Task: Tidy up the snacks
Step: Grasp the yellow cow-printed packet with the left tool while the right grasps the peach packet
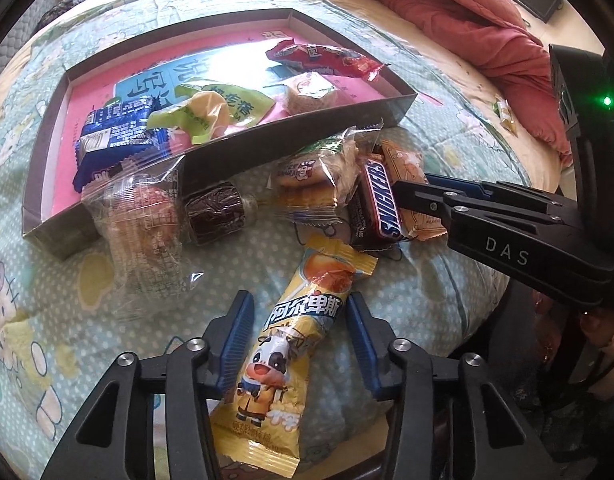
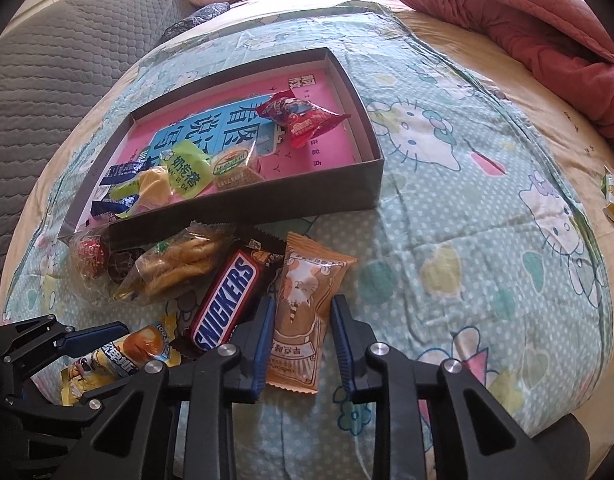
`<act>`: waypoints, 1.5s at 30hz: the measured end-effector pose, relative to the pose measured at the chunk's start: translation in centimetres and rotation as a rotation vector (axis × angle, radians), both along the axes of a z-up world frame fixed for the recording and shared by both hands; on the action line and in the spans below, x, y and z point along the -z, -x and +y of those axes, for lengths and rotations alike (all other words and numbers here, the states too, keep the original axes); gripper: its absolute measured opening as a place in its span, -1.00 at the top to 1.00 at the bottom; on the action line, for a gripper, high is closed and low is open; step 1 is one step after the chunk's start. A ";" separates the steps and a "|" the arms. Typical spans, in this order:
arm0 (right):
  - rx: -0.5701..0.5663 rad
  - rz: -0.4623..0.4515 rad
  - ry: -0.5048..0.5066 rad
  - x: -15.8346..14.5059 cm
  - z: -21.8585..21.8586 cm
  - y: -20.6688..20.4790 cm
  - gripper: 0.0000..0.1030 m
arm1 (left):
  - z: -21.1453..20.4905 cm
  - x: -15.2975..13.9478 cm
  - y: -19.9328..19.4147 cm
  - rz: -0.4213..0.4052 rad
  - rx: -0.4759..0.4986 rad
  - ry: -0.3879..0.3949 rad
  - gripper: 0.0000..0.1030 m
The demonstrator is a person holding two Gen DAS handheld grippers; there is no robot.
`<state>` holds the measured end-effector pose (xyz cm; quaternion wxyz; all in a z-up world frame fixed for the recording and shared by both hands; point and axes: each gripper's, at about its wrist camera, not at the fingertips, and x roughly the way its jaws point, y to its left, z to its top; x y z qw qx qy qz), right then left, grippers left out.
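1. Five snacks already lie in my box (image 2: 371, 176), mid-frame on the bed.
2. My right tongs (image 2: 303, 340) are clamped on the orange packet (image 2: 303, 292); my left tongs (image 1: 299, 340) straddle the yellow candy pack (image 1: 291, 344), pads apart.
3. The Snickers (image 2: 227, 300), biscuits (image 2: 179, 268) and dark sweets remain outside.

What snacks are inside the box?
Inside the box: red packet, green packet, small cake, blue packet. Its near wall hides anything lower.
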<state>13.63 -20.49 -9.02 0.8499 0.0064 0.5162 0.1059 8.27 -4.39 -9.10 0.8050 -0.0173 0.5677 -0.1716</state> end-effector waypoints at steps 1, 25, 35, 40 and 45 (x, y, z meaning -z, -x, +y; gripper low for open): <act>0.000 -0.001 -0.002 0.0 0.0 0.0 0.45 | -0.1 0.0 0.1 -0.002 0.005 -0.001 0.14; 0.012 -0.084 -0.073 -1.9 -1.1 0.4 0.52 | 1.4 -2.8 2.1 -0.043 -0.016 0.046 0.63; -0.029 -0.161 -0.055 -3.2 -0.2 1.1 0.52 | 3.5 -5.3 2.2 -0.101 -0.074 0.049 0.63; -0.057 -0.200 -0.065 -4.0 0.2 1.4 0.52 | 4.9 -6.4 2.0 -0.124 -0.120 0.061 0.63; -0.075 -0.224 -0.063 -4.6 0.8 1.6 0.52 | 6.2 -7.3 1.8 -0.151 -0.172 0.063 0.63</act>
